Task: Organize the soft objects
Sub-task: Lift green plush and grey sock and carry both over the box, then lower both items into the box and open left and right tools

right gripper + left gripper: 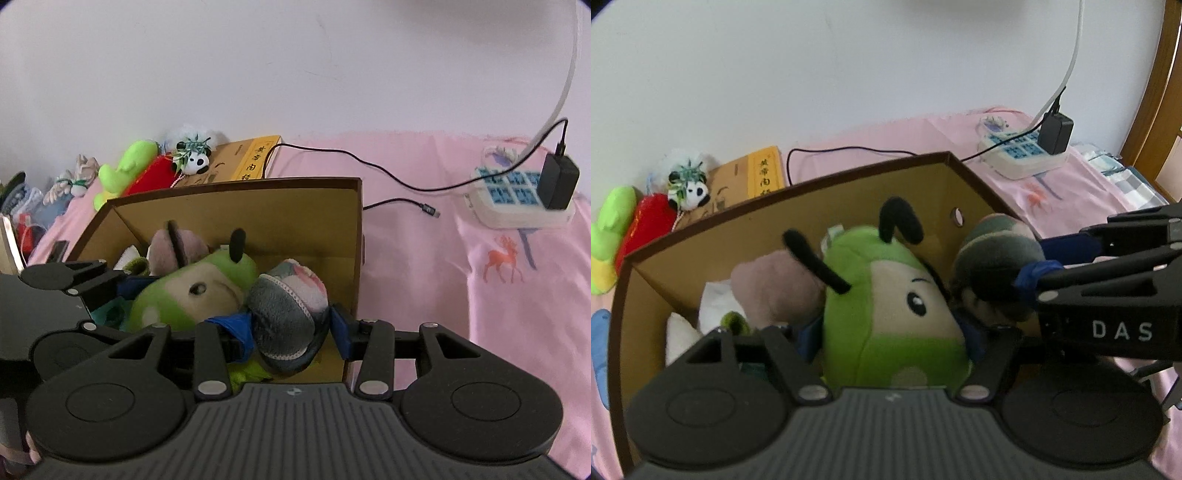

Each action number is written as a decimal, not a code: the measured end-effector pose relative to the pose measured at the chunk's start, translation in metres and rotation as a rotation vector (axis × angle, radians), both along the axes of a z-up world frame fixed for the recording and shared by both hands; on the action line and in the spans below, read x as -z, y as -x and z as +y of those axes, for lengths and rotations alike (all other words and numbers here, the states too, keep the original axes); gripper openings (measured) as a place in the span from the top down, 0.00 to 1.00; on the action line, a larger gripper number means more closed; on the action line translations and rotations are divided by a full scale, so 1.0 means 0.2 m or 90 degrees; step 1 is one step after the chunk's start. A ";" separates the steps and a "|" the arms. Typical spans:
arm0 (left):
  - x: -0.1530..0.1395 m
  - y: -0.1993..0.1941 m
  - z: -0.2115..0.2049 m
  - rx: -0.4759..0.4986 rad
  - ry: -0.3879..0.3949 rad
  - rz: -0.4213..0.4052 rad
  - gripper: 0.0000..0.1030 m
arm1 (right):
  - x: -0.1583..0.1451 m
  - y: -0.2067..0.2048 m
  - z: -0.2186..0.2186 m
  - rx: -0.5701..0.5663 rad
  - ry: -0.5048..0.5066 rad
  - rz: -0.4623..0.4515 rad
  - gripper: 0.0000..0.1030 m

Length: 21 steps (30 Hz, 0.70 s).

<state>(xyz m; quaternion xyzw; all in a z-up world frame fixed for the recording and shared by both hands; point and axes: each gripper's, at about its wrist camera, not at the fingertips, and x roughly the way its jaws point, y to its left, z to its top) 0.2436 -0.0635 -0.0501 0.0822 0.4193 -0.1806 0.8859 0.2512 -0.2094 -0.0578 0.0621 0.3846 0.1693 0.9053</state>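
Right gripper (291,328) clamps grey slipper (288,310) | left gripper (886,332) grips green plush (886,314) | both inside cardboard box (314,221)

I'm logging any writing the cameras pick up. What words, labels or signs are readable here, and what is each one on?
"DAS": white letters on the side of the right gripper, seen from the left wrist.
"黄帝内": black characters down the yellow spine of the book; the lowest character is cut off by the cardboard box.
Power strip: blue patches, any print too small to read.
Red plush: faint marks, unreadable.
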 end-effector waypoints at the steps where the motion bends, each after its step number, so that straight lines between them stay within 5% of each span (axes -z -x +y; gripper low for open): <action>1: 0.00 0.00 0.00 -0.001 0.002 0.002 0.25 | 0.00 0.00 0.00 0.000 -0.007 0.002 0.73; 10: -0.03 0.01 0.03 -0.002 0.014 0.004 0.16 | -0.02 0.02 -0.05 0.004 -0.045 0.018 0.71; 21: -0.21 0.16 0.18 -0.042 0.058 -0.032 0.15 | -0.06 0.09 -0.08 0.025 -0.076 0.017 0.71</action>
